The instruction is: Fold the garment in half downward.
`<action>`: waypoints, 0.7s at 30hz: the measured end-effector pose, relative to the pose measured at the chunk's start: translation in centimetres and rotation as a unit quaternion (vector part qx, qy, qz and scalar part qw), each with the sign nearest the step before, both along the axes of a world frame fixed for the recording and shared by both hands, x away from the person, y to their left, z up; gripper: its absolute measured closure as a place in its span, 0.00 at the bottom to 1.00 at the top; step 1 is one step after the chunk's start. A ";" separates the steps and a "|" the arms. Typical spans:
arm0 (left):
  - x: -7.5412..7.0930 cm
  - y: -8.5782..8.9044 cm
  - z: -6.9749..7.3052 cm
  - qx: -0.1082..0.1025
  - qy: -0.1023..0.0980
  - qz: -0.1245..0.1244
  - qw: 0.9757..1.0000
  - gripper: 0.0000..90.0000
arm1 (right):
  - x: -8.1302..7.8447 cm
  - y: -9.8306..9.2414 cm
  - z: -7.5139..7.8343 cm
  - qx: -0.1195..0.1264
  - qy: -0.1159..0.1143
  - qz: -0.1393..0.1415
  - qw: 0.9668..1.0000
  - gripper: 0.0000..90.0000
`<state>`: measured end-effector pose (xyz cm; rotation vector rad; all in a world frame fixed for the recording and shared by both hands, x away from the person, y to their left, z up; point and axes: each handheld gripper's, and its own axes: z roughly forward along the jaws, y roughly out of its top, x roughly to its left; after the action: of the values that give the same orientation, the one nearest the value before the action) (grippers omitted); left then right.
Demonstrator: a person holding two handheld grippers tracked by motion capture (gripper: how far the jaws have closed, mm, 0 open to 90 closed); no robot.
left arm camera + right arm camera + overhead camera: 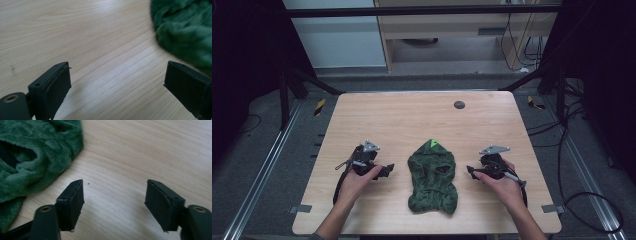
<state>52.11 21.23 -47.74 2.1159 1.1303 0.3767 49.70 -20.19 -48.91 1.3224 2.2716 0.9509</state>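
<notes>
A dark green fleece garment (432, 179) with a bright green tip lies crumpled in the middle of the wooden table (412, 115), toward the front. My left gripper (388, 170) rests on the table just left of it, jaws open and pointing toward it, with bare wood between them (116, 82); the green fleece garment (185, 27) sits at the upper right of the left gripper view. My right gripper (471, 172) rests to the garment's right, open and empty (113, 202), with the green fleece garment (37, 152) at the upper left of the right gripper view.
A small dark round disc (459, 105) sits near the table's far edge. Black frame bars (412, 11) stand behind and beside the table, and cables (582, 200) trail on the floor to the right. Tape tabs (300, 208) mark the front corners.
</notes>
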 end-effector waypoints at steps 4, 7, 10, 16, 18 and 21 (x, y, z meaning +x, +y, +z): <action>1.0 -0.8 0.8 0.035 -0.009 -0.016 0.999 0.11 | 1.0 0.8 0.6 -0.008 0.006 0.030 1.000 0.48; 1.4 -1.4 1.1 0.037 -0.012 -0.019 0.999 0.16 | 1.5 1.2 0.8 -0.006 0.004 0.046 0.999 0.55; 2.4 -2.6 1.4 0.042 -0.026 -0.027 0.998 0.21 | 2.5 2.0 1.2 -0.002 0.000 0.065 0.998 0.66; 3.5 -3.9 1.3 0.028 -0.031 -0.033 0.999 0.32 | 3.4 3.4 1.6 -0.012 -0.018 0.093 0.995 0.83; 3.7 -4.2 1.3 0.021 -0.027 -0.037 0.999 0.36 | 3.6 3.9 1.7 -0.012 -0.021 0.103 0.994 0.86; 3.8 -4.8 1.1 0.015 -0.028 -0.043 0.999 0.40 | 3.9 4.5 1.7 -0.016 -0.022 0.112 0.993 0.88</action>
<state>55.94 16.44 -46.61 2.1590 1.0049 0.4118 53.63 -15.66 -47.20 1.0385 2.4261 1.0008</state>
